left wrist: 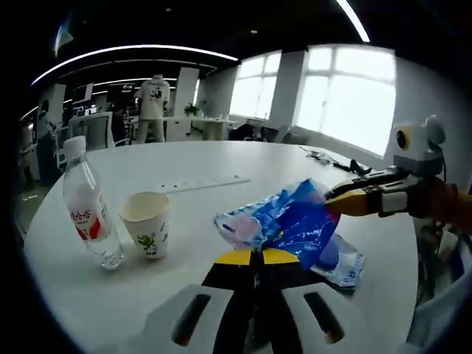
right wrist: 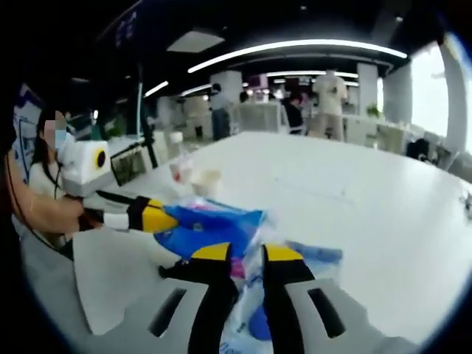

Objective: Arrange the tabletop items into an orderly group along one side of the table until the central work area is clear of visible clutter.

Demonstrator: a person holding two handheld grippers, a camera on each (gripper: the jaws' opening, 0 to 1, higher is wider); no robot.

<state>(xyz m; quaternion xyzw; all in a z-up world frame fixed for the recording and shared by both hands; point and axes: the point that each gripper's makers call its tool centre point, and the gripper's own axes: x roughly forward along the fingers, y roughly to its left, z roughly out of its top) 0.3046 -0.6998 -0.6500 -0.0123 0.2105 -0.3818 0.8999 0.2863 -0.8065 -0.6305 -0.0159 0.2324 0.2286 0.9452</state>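
Observation:
A crumpled blue plastic bag (left wrist: pixel 291 217) hangs just above the round white table (left wrist: pixel 221 162), stretched between both grippers. My left gripper (left wrist: pixel 255 256) is shut on its near edge. My right gripper (left wrist: pixel 330 199) comes in from the right and pinches the bag's far corner. In the right gripper view the bag (right wrist: pixel 214 227) runs from my right gripper (right wrist: pixel 248 253), shut on plastic, to the left gripper (right wrist: pixel 168 220). A clear packet (left wrist: pixel 341 262) lies under the bag. A water bottle (left wrist: pixel 88 214) and paper cup (left wrist: pixel 147 225) stand upright at the left, also seen as bottle (right wrist: pixel 177 158) and cup (right wrist: pixel 206 181).
A flat white strip (left wrist: pixel 206 183) runs across the table's middle, and cables (left wrist: pixel 324 155) lie near the far right edge. A person's arm (right wrist: pixel 44 210) holds the left gripper at the table's edge. Desks, chairs and people stand in the office beyond.

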